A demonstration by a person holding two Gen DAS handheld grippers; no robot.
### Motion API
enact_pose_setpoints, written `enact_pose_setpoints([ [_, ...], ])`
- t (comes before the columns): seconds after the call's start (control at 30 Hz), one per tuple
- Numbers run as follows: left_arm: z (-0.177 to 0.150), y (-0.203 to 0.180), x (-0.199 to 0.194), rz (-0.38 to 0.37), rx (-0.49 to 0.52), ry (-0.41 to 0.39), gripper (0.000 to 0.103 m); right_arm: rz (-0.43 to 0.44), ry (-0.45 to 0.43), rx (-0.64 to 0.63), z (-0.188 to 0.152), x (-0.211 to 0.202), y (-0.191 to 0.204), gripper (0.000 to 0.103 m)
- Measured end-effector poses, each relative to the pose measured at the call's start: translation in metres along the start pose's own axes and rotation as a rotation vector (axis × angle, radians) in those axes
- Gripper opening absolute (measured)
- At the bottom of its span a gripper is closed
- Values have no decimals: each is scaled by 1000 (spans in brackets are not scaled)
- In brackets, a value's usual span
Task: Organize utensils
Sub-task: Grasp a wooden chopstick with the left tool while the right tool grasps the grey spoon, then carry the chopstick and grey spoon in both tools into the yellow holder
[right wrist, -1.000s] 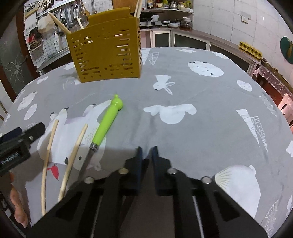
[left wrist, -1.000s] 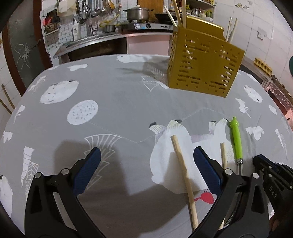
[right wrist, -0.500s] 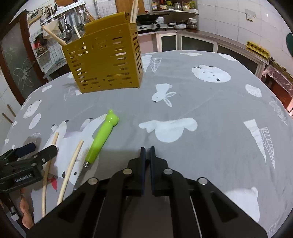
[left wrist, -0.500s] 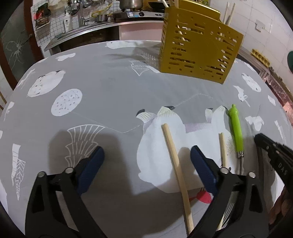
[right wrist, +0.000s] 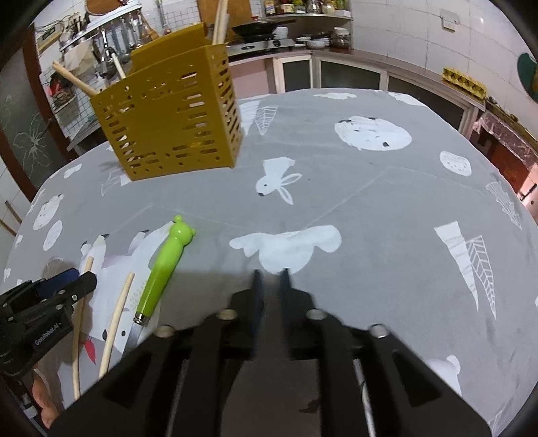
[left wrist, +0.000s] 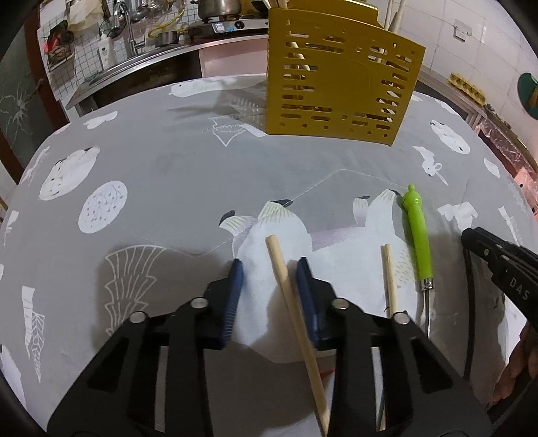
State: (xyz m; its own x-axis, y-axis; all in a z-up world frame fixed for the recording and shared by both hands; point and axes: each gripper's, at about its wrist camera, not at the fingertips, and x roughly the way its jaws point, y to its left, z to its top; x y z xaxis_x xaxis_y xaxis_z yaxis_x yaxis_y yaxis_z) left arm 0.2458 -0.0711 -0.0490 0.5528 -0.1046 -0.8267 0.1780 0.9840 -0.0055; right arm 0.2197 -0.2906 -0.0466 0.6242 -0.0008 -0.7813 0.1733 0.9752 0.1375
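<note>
Two wooden chopsticks and a green-handled knife [left wrist: 418, 240] lie on the grey tablecloth. My left gripper [left wrist: 270, 275] straddles the left chopstick [left wrist: 292, 309]; its jaws are partly closed, with the stick close to the right pad and a gap on the left. The second chopstick [left wrist: 389, 280] lies to the right of it. The yellow slotted utensil holder [left wrist: 339, 89] stands at the far side with several chopsticks in it. My right gripper [right wrist: 270, 277] hovers empty, slightly open and blurred, right of the knife [right wrist: 163, 269]. The left gripper [right wrist: 64, 285] also shows in the right wrist view.
A kitchen counter with a sink and stove [left wrist: 215, 23] runs behind the table. The printed grey cloth [right wrist: 370, 201] covers the whole table. Cabinets [right wrist: 353, 72] stand beyond the far edge.
My left gripper's jaws have narrowed from wide open around the left chopstick. My right gripper has opened slightly from shut and lifted a little.
</note>
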Motion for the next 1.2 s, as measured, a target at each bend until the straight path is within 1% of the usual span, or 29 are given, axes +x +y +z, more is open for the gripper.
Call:
enact_pose_setpoints([
  [0.03,0,1,0,1,5,-1,21,-6,-6,1,0,-2,1,43],
  [0.1,2,2,-1,-14,11,-2,12,-17,1,-6,0,-3,5,43],
  [0.13,2,3,-1,-17,14,-4,10,-19,7,-3,0,-3,6,43],
  [0.17,2,3,-1,-19,15,-5,8,-31,17,2,0,-3,8,41],
  [0.23,3,4,-1,-23,15,-5,8,-43,37,6,-1,-1,12,41],
  [0.33,3,4,-1,-26,17,-3,8,-81,56,-2,-4,3,18,32],
  [0.4,4,4,-1,-31,13,1,8,-104,65,2,-3,4,19,29],
  [0.5,5,5,-1,-34,8,4,7,-121,84,11,1,7,22,17],
  [0.53,5,5,-1,-34,8,3,7,-122,88,11,1,7,23,11],
  [0.67,7,6,-1,-36,4,-2,7,-111,82,22,2,7,22,10],
  [0.73,8,6,-4,-32,3,-17,7,-93,65,33,2,3,19,10],
  [0.8,10,6,-10,-20,12,-44,6,-82,29,35,2,-5,15,10],
  [0.93,16,6,-25,-25,6,-88,5,-39,-47,43,8,-23,10,10],
  [1.1,22,5,-54,-18,15,-187,5,-9,-162,34,18,-49,7,10],
  [1.2,25,7,-73,-13,6,-254,5,-16,-238,17,23,-66,8,10],
])
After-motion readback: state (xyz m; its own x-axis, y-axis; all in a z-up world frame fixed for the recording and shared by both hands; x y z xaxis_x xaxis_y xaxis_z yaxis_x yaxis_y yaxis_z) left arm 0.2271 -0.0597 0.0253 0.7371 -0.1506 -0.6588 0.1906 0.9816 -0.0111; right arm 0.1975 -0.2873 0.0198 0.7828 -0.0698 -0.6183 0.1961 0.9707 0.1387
